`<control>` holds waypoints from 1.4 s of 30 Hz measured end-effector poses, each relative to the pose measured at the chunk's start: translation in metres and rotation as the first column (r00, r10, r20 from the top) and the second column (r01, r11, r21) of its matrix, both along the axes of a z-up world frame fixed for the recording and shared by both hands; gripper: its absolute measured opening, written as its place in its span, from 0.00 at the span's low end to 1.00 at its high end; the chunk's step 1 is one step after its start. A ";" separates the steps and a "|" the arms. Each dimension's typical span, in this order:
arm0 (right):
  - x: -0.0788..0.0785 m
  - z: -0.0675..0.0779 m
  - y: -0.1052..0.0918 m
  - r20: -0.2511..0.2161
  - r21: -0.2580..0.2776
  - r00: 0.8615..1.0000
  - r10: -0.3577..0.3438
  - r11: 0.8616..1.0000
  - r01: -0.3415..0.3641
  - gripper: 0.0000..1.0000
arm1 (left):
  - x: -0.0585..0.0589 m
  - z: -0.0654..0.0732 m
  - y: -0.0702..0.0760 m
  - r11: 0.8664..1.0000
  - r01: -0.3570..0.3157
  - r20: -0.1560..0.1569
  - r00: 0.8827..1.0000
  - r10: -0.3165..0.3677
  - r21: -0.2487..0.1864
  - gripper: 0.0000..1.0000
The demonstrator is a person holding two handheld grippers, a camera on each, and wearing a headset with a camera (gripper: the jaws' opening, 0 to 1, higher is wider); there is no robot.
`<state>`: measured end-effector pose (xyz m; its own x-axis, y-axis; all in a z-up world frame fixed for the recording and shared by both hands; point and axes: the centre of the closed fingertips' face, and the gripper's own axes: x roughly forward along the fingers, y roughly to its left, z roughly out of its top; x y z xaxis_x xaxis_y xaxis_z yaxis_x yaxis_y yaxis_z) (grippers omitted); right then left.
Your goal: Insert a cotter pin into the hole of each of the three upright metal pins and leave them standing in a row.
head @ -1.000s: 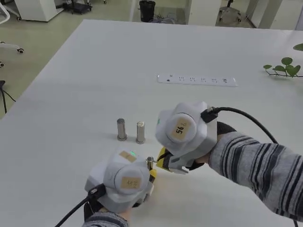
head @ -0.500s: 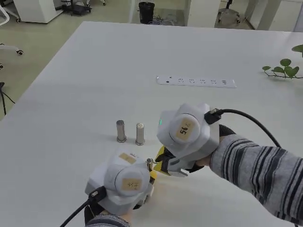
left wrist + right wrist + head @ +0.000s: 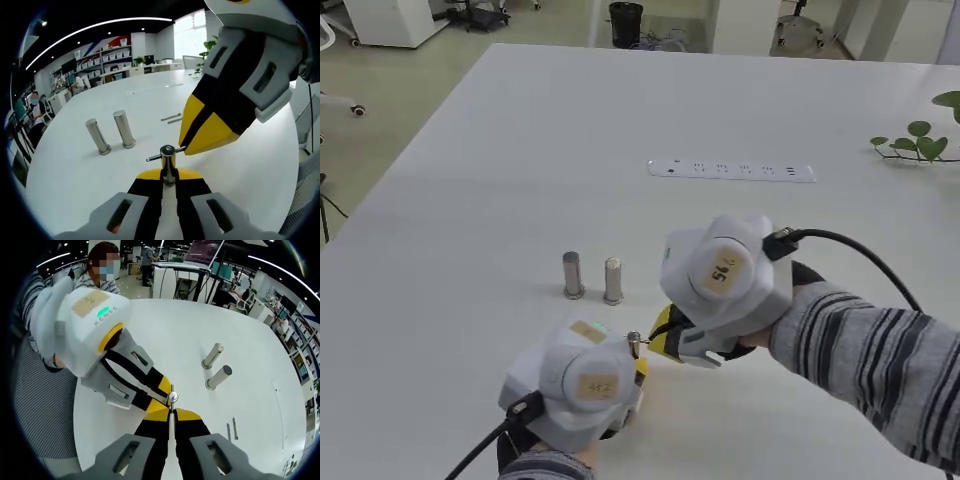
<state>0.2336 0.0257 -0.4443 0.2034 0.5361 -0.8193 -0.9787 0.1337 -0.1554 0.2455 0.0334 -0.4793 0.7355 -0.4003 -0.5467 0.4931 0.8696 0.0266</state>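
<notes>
Slippage is your main risk: your left gripper (image 3: 168,179) is clamped on the third pin (image 3: 168,161), held upright just in front of the two other pins (image 3: 572,274) standing on the table (image 3: 500,180). Your right gripper (image 3: 196,142) is pinched shut on a cotter pin (image 3: 154,158) whose tip pokes out the hole's far side. Push off-axis and the cotter could bend or jam, or the pin could twist in the jaws; a wide swing could topple the standing pair.
</notes>
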 end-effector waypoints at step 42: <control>0.011 0.006 -0.010 -0.088 0.134 0.967 -0.239 0.959 0.250 0.16 | 0.002 0.000 0.001 1.000 0.010 0.010 1.000 -0.009 -0.006 0.05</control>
<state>0.2450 0.0153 -0.4385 0.2874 0.5895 -0.7549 -0.9211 0.3861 -0.0491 0.2480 0.0342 -0.4793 0.7370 -0.4107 -0.5368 0.5011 0.8650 0.0262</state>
